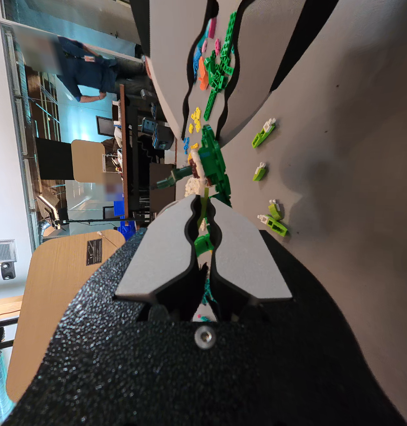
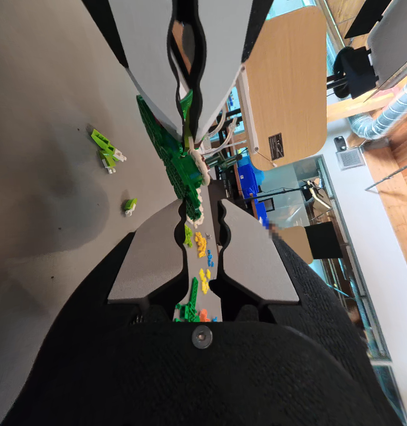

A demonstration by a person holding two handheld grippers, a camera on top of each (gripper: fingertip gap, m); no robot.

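Left gripper [image 1: 203, 202], lower centre of its view: jaws nearly together, clamped on a thin lime-green plastic strip [image 1: 205, 196] joined to a green brick-built plate model [image 1: 213, 161] at frame centre. Right gripper [image 2: 200, 205]: jaws apart, gripping nothing, the model's edge [image 2: 193, 207] between them beside the left finger. Beyond, on the grey tabletop [image 2: 48, 92], small yellow bricks [image 2: 201, 244] and lime-and-white brick pieces [image 2: 107, 149].

The left gripper [image 1: 203, 202] has its jaws nearly closed; the right gripper [image 2: 200, 202] has its jaws parted.
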